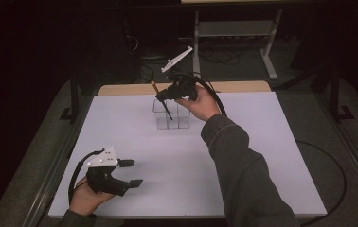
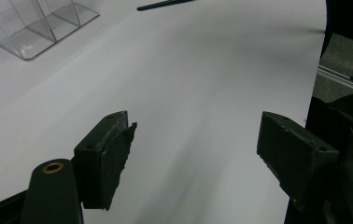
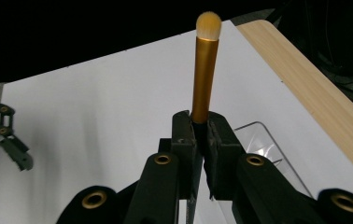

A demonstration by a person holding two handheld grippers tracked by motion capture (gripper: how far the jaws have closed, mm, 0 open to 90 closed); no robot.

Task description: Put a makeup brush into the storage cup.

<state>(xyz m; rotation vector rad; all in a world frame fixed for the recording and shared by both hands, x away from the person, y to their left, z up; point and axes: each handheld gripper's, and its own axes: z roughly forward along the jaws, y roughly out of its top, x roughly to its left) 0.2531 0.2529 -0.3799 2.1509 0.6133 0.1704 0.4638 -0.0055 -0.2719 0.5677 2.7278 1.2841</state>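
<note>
Gripping a gold-ferruled makeup brush (image 3: 206, 70) with a black handle, the right gripper (image 1: 164, 96) holds it tilted above the clear acrylic compartment organiser (image 1: 171, 115) at the far middle of the white table (image 1: 262, 156); the handle's tip dips into a compartment. Near left, the left gripper (image 1: 132, 173) hovers wide apart, holding nothing

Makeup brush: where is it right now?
The makeup brush is clamped in the right gripper, above the clear organizer at the table's far middle.
</note>
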